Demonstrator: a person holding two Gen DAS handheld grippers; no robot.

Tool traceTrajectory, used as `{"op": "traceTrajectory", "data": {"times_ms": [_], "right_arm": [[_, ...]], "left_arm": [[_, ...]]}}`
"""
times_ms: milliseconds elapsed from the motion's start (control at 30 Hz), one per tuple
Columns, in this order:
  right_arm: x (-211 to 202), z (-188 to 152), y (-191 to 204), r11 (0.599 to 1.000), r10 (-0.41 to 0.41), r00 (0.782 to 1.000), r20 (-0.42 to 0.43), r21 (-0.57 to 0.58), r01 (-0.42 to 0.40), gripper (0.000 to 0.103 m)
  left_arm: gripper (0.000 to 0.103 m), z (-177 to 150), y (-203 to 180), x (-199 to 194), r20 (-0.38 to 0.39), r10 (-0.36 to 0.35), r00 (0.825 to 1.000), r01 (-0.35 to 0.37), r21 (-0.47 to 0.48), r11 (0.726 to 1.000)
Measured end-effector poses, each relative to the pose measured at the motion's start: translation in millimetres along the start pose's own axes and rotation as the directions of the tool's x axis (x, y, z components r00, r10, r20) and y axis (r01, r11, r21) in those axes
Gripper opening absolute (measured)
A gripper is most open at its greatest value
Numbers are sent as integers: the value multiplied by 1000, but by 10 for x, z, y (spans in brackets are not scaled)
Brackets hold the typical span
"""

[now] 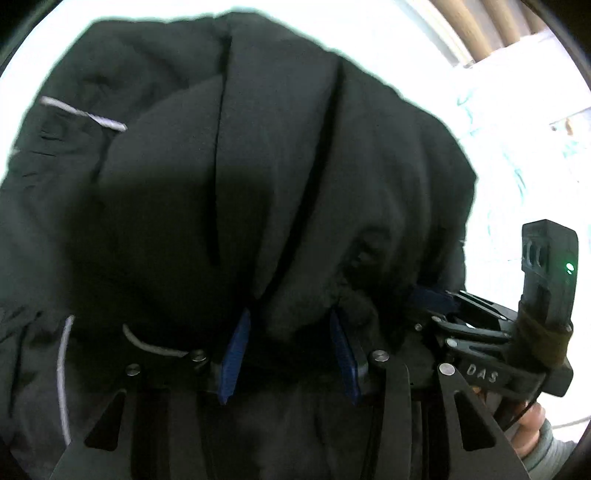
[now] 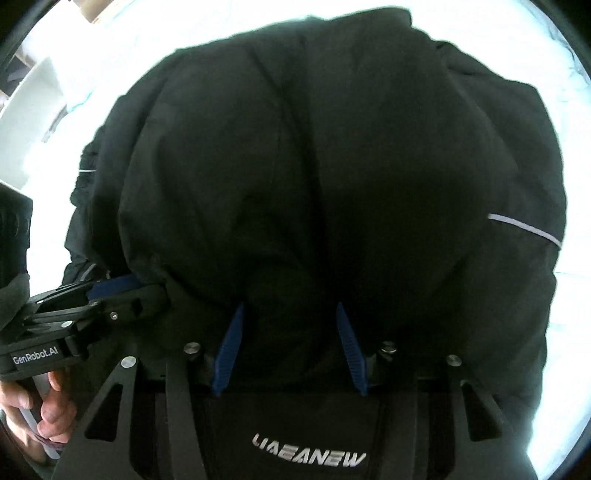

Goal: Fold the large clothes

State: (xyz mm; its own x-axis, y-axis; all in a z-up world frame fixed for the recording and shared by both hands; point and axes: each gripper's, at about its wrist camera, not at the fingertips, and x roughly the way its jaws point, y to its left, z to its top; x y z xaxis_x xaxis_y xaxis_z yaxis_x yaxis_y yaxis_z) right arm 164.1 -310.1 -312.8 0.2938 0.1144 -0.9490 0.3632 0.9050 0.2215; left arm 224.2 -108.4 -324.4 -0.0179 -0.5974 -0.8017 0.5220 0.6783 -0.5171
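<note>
A large black jacket [image 1: 229, 184] with thin white reflective stripes fills both views; in the right wrist view [image 2: 332, 177] it hangs in bulky folds. My left gripper [image 1: 288, 317] has its blue pads [image 1: 236, 350] apart with a bunch of jacket fabric pinched between them. My right gripper [image 2: 290, 310] likewise holds a thick fold between its blue pads [image 2: 351, 350]. The right gripper also shows at the right of the left wrist view [image 1: 436, 299], biting the jacket edge. The left gripper shows at the left of the right wrist view [image 2: 114, 286], also on the fabric.
A bright white surface [image 1: 517, 155] with faint teal marks lies behind the jacket. Wooden slats [image 1: 480, 29] stand at the far right top. A white object [image 2: 33, 110] sits at the left. A logo patch [image 2: 308, 456] shows at the bottom.
</note>
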Motion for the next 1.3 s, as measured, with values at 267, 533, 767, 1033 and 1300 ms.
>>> {"op": "traceTrajectory", "data": {"times_ms": [267,533,767,1033,1300], "right_arm": [[-619,-524,-227,995,81,996,35,58,-83,55],[-1133,-1437,-709,977,61,997,49,202,-70,56],[-1407,-1928,-1108,934,64,996,60,348,-81,56],[-1511,-2373,-1268,908,13,999,34,419,-26,57],[-1544,-2785,-1383,889,-23,1000,-8,457,24,57]], "left_arm": [[47,-483,82,-778,91,-28,995,30,-13,999],[48,-1288,481,-1413,165,60,984,-35,-147,989],[48,-1721,879,-1846,201,95,975,-39,-265,963],[60,-2103,1262,-2150,178,159,971,-88,-353,931],[61,-2510,1645,-1919,75,84,994,-39,-468,883]]}}
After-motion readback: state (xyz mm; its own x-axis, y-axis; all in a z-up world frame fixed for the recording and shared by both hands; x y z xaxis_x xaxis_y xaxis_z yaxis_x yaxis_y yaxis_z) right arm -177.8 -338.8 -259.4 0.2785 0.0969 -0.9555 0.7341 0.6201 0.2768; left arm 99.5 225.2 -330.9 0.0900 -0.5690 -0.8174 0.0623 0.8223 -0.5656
